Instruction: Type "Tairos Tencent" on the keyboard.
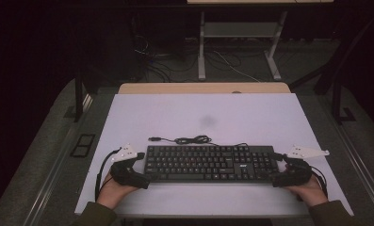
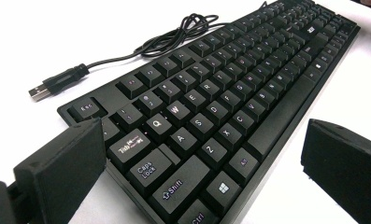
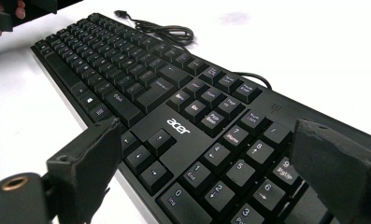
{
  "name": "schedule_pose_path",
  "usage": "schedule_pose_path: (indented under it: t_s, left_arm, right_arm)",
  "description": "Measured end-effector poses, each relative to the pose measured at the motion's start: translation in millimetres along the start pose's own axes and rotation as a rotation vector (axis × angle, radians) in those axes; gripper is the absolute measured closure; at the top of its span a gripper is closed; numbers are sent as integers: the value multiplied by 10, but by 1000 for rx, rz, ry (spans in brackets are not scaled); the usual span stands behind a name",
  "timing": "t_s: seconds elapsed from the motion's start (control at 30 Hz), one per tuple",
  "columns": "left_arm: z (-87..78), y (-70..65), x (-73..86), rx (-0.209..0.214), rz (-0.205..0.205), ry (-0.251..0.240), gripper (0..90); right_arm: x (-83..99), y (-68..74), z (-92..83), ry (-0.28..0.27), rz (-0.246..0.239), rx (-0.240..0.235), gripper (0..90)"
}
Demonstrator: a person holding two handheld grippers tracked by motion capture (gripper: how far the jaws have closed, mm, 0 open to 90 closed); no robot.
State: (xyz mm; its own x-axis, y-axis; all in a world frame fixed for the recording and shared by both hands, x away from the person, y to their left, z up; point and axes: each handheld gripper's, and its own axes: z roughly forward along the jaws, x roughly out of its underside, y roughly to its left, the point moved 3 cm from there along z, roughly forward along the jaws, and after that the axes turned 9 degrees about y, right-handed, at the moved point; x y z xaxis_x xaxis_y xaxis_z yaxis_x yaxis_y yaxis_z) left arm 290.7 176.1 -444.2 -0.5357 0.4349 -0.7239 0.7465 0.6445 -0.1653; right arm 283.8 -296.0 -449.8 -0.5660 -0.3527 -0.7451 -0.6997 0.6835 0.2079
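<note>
Hand-held gripper left (image 1: 140,167) and hand-held gripper right (image 1: 280,169), both released, bracket the 2 ends of the keyboard (image 1: 208,162) near the bench's (image 1: 199,117) front edge; gripping and lifting remain.

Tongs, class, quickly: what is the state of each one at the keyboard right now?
Left tongs: open, jaws set wide on either side of the Acer keyboard's left end, holding nothing.
Right tongs: open, jaws astride its number-pad end, holding nothing.

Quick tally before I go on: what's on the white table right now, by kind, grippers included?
Keyboards: 1, black keyboard with its cable and USB plug
Grippers: 2, left gripper and right gripper, one at each end of the keyboard, both open
Total: 3
</note>
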Motion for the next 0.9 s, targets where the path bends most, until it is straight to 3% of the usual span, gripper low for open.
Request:
schedule_pose_path:
  t_s: [0.37,0.9]
  left_arm:
    - [18,-24,-22,6,-5,-4,0]
    - [-7,-35,4,5,-4,-11,0]
  right_arm:
    - [-65,28,-10,-6,-7,-26,92]
    - [-220,131,125,-10,-33,-65,93]
